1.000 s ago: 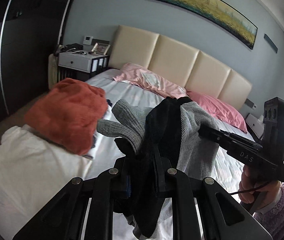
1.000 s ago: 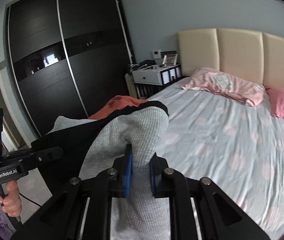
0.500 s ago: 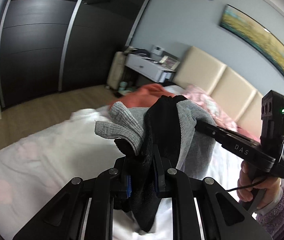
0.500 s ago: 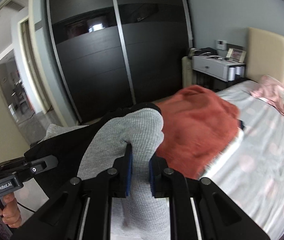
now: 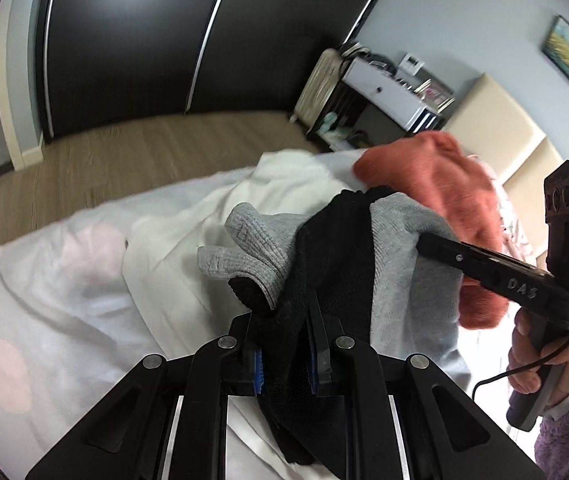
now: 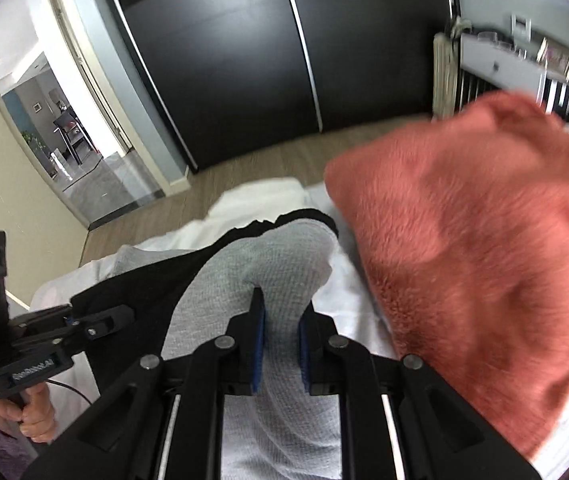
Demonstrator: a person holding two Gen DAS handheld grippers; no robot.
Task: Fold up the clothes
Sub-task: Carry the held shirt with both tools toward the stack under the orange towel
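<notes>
A grey and black knit garment (image 5: 400, 248) hangs between my two grippers above the bed. My left gripper (image 5: 282, 316) is shut on its black part, with fabric bunched between the blue pads. My right gripper (image 6: 280, 312) is shut on the grey ribbed part (image 6: 268, 264). In the left wrist view the right gripper (image 5: 436, 246) comes in from the right, held by a hand in a purple fuzzy sleeve. Low at the left of the right wrist view sits the left gripper (image 6: 120, 316), clamped on the black cloth.
An orange-red fluffy garment (image 6: 484, 248) lies on white clothing (image 5: 212, 216) at the bed's edge, close to the right gripper. The white sheet with pink dots (image 5: 44, 280) spreads below. Beyond are wooden floor (image 5: 132, 148), dark wardrobe doors (image 6: 284, 48) and a white nightstand (image 5: 384, 88).
Both grippers swung away from the headboard toward the wardrobe side and tipped downward, carrying the garment. The orange-red garment now lies much nearer to the right gripper. Both grips are unchanged.
</notes>
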